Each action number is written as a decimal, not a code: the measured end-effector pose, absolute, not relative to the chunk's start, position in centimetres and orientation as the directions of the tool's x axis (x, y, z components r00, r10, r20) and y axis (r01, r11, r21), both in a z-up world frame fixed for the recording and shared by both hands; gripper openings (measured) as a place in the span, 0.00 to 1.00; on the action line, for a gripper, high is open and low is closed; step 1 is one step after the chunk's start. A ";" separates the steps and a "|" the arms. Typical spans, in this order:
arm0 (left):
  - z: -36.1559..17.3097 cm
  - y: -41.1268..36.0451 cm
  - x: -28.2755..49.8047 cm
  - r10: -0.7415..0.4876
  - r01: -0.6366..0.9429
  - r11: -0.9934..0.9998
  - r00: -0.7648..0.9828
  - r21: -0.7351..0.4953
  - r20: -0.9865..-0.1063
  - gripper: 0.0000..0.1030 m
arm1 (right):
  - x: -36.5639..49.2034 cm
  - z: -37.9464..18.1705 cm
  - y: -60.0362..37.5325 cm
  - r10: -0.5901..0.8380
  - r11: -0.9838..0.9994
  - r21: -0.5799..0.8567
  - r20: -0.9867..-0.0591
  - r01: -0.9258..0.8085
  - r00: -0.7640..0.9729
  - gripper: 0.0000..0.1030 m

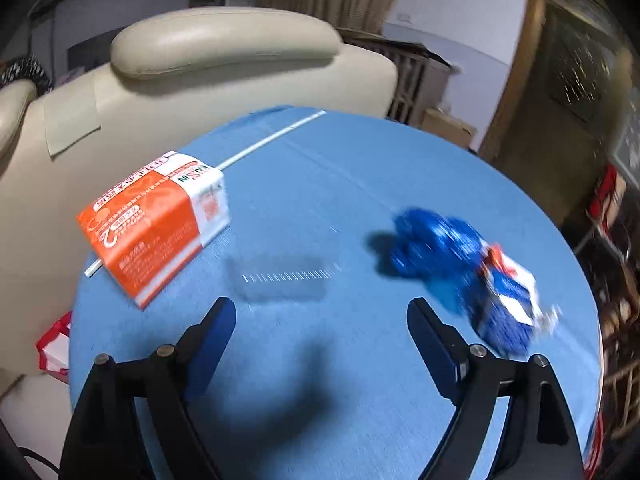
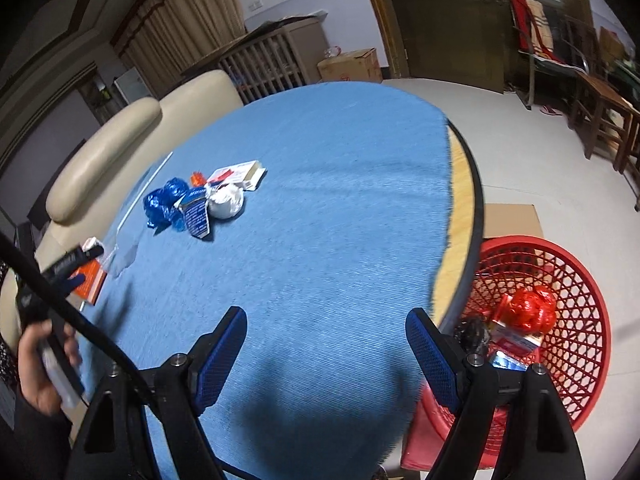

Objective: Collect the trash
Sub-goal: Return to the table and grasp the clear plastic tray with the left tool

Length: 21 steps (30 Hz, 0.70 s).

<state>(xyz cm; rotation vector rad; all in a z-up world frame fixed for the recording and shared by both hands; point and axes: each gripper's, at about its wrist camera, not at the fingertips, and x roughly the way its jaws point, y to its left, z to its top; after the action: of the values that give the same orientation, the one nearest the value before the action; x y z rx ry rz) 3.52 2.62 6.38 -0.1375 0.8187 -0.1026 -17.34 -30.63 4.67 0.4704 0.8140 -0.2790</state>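
On the round table with a blue cloth (image 1: 340,184) lie an orange and white carton (image 1: 154,224), a white straw (image 1: 272,138), a clear plastic tray (image 1: 286,278) and crumpled blue wrappers (image 1: 448,260). My left gripper (image 1: 322,314) is open and empty, just before the clear tray. My right gripper (image 2: 326,324) is open and empty over the table's near edge. In the right wrist view the blue wrappers (image 2: 170,202), a white crumpled wad (image 2: 226,202) and a flat white box (image 2: 240,174) lie clustered far left. A red basket (image 2: 560,320) on the floor holds trash.
A cream leather armchair (image 1: 224,76) stands behind the table. The left gripper (image 2: 68,264) and the hand holding it show at the left edge of the right wrist view. Wooden chairs (image 2: 604,116) stand at the far right. A cardboard box (image 2: 352,64) sits by the wall.
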 end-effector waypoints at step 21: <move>1.8 2.5 10.0 -0.065 0.029 0.998 0.646 -0.060 -0.760 0.70 | -13.6 2.4 -30.4 -0.004 0.871 0.301 -0.786 0.389 0.618 0.82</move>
<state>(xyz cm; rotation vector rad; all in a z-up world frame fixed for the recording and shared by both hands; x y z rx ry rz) 9.98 2.52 1.82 -0.0434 0.8663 -0.0536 -13.62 -30.44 2.39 0.4764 0.8824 -0.2362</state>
